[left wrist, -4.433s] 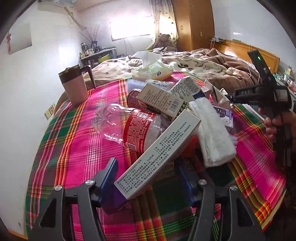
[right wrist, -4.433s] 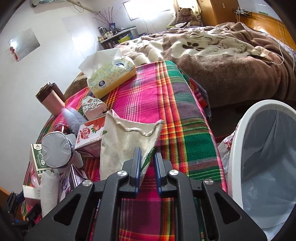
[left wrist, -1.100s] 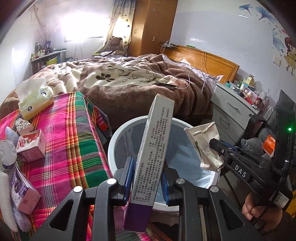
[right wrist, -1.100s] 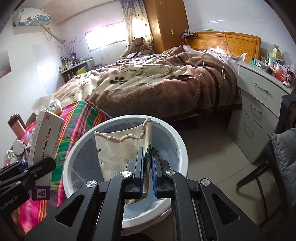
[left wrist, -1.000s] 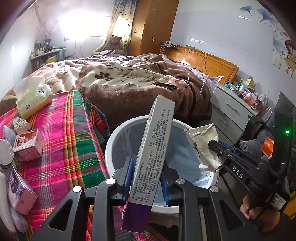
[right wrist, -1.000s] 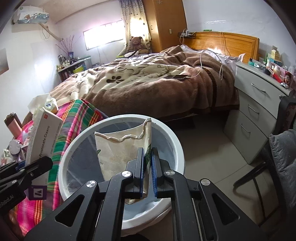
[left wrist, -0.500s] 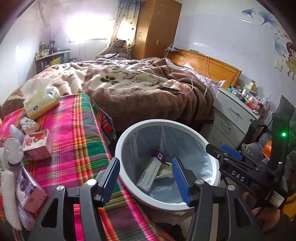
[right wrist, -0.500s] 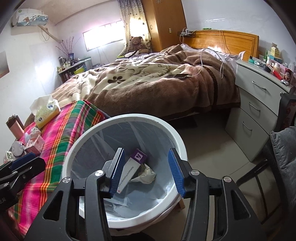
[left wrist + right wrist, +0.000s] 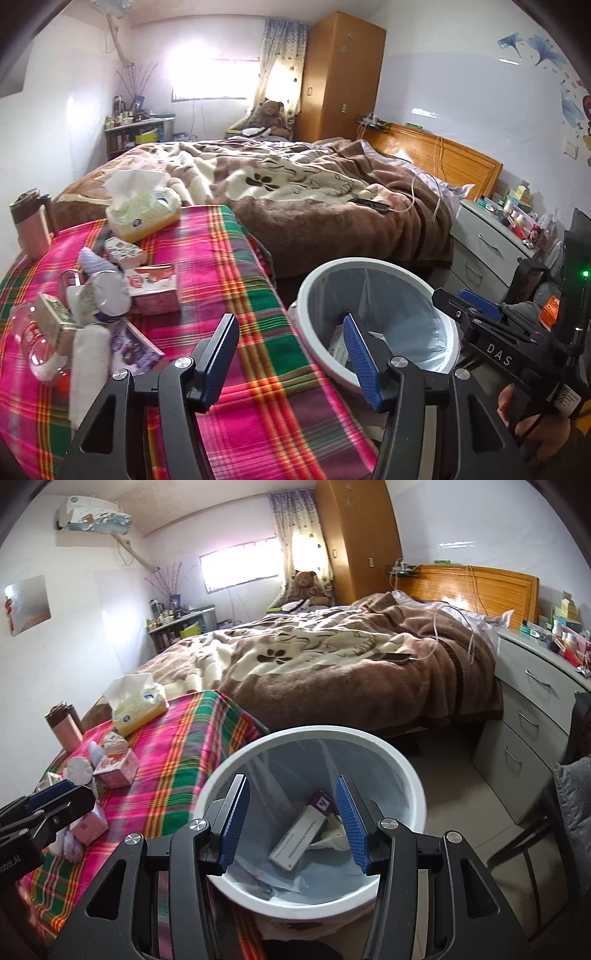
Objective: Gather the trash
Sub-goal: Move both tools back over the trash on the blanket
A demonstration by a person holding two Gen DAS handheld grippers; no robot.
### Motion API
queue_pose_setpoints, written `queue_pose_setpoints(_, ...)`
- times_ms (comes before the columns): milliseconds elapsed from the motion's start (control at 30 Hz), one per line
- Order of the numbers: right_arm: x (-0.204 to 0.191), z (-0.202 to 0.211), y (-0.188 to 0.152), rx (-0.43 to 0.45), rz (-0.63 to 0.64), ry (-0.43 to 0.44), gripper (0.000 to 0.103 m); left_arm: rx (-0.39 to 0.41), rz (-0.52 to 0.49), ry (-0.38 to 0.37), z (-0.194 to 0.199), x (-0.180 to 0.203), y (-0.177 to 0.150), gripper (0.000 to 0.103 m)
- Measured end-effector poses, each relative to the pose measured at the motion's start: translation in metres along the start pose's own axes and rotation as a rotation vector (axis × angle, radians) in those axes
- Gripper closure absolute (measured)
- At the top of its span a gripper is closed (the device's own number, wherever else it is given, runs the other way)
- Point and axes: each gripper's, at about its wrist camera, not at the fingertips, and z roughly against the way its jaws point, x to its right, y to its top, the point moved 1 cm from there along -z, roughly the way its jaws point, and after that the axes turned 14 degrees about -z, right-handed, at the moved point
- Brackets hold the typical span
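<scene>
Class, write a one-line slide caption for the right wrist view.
Open right gripper above the lined white bin, where a long box and crumpled paper bag lie.

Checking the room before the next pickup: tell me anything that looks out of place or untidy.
Trash is heaped at the near left end of the plaid table: a clear plastic bottle lies on its side among small cartons and a white roll. The bin stands upright, box and crumpled bag inside. Nothing looks spilled.

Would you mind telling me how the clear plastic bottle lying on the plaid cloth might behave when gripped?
The clear plastic bottle looks empty, so probably light. Its thin wall would likely buckle under the pads and feel slippery. Lying on its side among cartons on the plaid cloth, it may roll if nudged.
</scene>
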Motion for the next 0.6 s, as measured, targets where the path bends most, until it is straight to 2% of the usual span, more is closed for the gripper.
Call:
queue_pose_setpoints(100, -0.011, 0.001, -0.004, -0.001, 0.016, 0.031, 0.05, 0.008, 0.018, 0.037, 0.011, -0.014, -0.005, 0.04)
queue_pose_setpoints(267, -0.037, 0.0, -0.014, -0.017, 0.051, 0.091, 0.043, 0.002, 0.064, 0.098, 0.023, -0.044, -0.018, 0.039)
queue_pose_setpoints(600, -0.081, -0.014, -0.031, -0.066, 0.104, 0.156, 0.042, -0.017, 0.183, 0.222, 0.043, -0.115, -0.047, 0.039)
